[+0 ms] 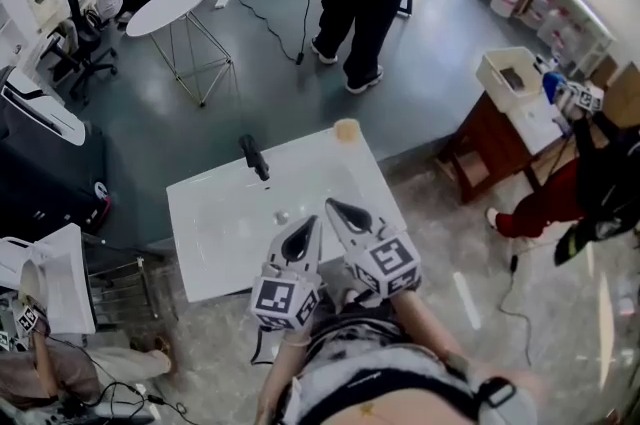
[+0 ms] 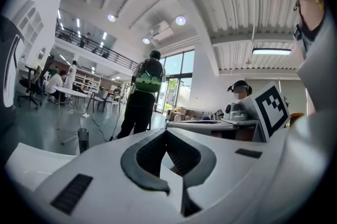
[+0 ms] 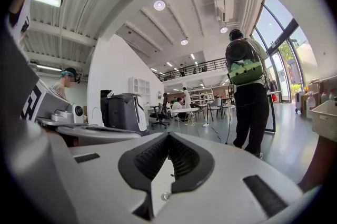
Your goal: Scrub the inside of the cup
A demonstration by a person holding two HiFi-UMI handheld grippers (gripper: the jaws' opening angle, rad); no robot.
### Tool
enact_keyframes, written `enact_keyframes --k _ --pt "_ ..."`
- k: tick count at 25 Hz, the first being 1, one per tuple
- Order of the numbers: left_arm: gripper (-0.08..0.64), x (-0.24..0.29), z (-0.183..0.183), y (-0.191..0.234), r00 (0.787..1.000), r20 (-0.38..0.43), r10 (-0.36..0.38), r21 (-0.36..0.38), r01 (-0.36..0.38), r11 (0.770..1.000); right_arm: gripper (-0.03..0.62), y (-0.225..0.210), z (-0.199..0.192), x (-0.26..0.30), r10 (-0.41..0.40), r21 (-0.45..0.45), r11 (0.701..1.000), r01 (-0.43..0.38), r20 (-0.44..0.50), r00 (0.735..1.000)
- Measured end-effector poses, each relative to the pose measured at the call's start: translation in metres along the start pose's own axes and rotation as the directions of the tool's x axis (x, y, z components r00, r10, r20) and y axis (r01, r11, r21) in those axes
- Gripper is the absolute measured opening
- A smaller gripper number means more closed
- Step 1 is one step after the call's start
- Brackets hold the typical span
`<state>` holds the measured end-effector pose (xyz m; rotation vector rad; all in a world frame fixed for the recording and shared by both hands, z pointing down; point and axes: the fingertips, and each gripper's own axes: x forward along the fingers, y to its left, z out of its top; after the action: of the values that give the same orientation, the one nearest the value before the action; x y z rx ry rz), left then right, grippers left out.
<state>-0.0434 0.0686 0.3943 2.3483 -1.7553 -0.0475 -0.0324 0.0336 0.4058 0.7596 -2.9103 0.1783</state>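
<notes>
A black faucet [image 1: 253,156] stands ahead and to the left of the left gripper [image 1: 308,225], which hangs over a white sink [image 1: 215,243] with its jaws pressed together and nothing between them. Just beside it on the right, the right gripper [image 1: 334,207] is likewise closed and empty. The cup [image 1: 347,129], tan in colour, sits at the sink's far edge, ahead of the right gripper and apart from both. Beyond it stands a person [image 1: 360,3] in dark trousers.
</notes>
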Motion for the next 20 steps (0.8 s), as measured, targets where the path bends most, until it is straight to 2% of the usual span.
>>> enact_keyframes --k 11,17,20 --pt "-0.008 0.021 0.002 0.06 0.99 -0.029 -0.138 -0.027 0.138 0.99 0.0 0.005 0.01 0.073 -0.018 -0.04 0.999 0.019 0.01 1.0" --pt "-0.009 0.024 0.009 0.081 0.97 0.022 -0.241 -0.071 0.242 0.968 -0.003 0.007 0.014 0.095 0.022 0.004 1.0 -0.023 0.034 0.999" --pt "-0.009 0.028 0.014 0.087 0.958 0.044 -0.282 -0.101 0.285 0.953 -0.003 0.005 0.019 0.101 0.001 0.0 1.0 -0.001 0.045 0.999"
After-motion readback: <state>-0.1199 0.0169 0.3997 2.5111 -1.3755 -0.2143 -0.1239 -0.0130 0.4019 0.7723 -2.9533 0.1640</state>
